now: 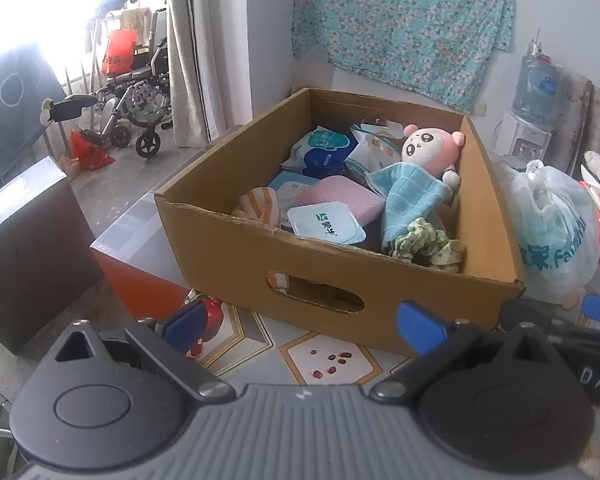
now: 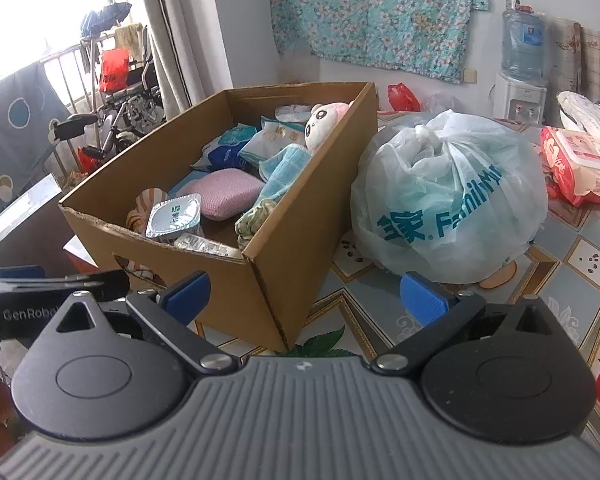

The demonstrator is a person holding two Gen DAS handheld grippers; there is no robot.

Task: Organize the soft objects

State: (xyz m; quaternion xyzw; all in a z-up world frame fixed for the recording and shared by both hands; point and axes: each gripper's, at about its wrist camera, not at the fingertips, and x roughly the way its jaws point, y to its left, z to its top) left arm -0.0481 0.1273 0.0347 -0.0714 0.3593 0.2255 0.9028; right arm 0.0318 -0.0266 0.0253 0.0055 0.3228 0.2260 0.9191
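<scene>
Both grippers, left (image 1: 304, 326) & right (image 2: 306, 294), spread wide, empty, lower frame. Cardboard box (image 1: 332, 280) center w/ pink plush (image 1: 430, 146), blue towel (image 1: 410, 196), maybe a scrunchie (image 1: 428, 244).

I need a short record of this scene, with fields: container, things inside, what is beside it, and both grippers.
container: cardboard box on the table
inside: plush toy, blue towel, pink sponge, yogurt cup, green scrunchie, packets
beside: tied plastic bag, touching the box
left gripper: open, empty, before the box
right gripper: open, empty
</scene>
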